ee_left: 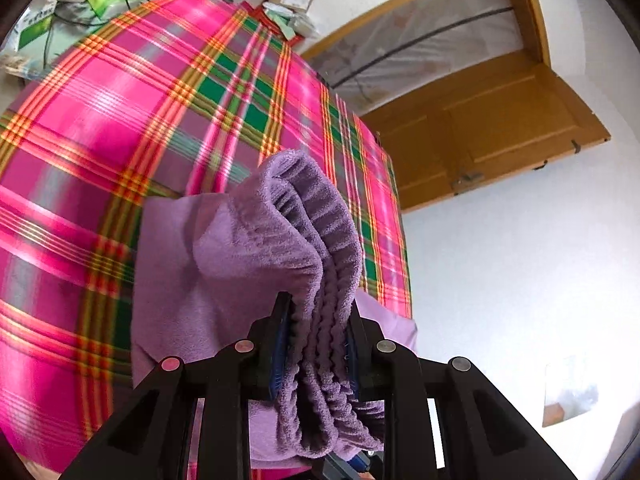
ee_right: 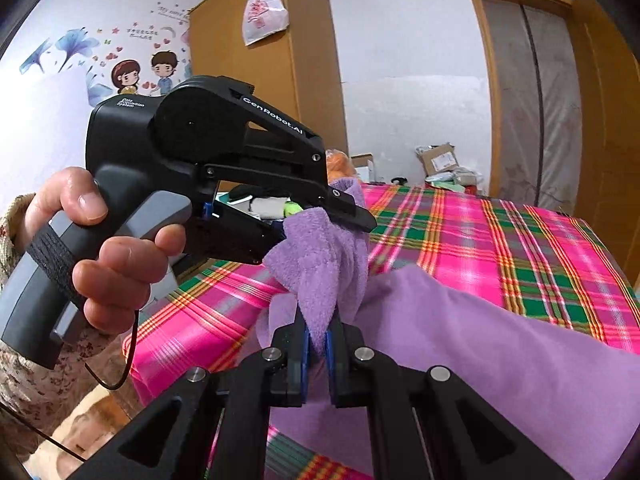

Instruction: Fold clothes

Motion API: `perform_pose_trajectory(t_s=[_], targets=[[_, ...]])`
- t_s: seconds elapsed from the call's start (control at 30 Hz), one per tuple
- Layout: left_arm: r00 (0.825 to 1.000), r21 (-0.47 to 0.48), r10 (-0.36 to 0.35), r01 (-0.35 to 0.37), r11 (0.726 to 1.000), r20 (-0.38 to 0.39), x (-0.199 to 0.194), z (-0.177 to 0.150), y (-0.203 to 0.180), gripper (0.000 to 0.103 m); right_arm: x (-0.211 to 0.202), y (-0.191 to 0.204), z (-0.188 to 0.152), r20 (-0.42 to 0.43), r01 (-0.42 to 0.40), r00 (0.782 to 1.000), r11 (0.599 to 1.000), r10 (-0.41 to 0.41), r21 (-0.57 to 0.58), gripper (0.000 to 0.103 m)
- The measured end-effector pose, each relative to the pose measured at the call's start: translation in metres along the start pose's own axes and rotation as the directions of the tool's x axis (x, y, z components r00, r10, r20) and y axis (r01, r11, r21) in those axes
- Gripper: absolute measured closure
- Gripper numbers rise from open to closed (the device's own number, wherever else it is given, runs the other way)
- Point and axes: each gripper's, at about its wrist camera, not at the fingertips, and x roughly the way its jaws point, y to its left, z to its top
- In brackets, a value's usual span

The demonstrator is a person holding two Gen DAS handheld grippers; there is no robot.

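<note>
Two grippers show, each closed on the same one purple garment (ee_right: pixel 500 344). In the left wrist view the left gripper (ee_left: pixel 320 320), at bottom centre, has its two blue-padded fingers pressed against a thick, ribbed bunch of the fleecy cloth, which rises between them toward mid-frame. In the right wrist view the right gripper (ee_right: pixel 318 336), at bottom centre, pinches a narrower fold, its fingers nearly together. Above it, left of centre, the left gripper appears from the side, its tips clamped on another bunch of the cloth. One hand (ee_right: pixel 104 248) at the left edge wraps that gripper's grey handle, thumb on top, fingers curled beneath, a camouflage sleeve (ee_right: pixel 24 360) below. The garment spreads toward the lower right over one pink plaid bedcover (ee_right: pixel 520 248).
</note>
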Motion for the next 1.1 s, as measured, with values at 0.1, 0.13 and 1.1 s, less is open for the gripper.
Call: perform_pose_trajectory(t_s=[0.1, 0.13, 1.1], targets=[[0.999, 0.003, 0.023, -0.023, 1.000, -0.028, 0.016, -0.003, -0.003, 0.078, -0.001, -0.008, -0.010, -0.025, 0.009, 1.000, 1.000, -0.009, 0.015, 0.096], [0.999, -0.002, 0.024, -0.025, 1.000, -0.037, 0.020, -0.003, -0.002, 0.078, -0.002, -0.010, -0.013, -0.034, 0.010, 0.999, 1.000, -0.009, 0.021, 0.096], [0.992, -0.116, 0.041, -0.026, 0.993, 0.123, -0.010, -0.041, 0.060, 0.066, 0.009, -0.066, -0.052, -0.175, 0.017, 0.984, 0.983, 0.016, 0.185, 0.093]])
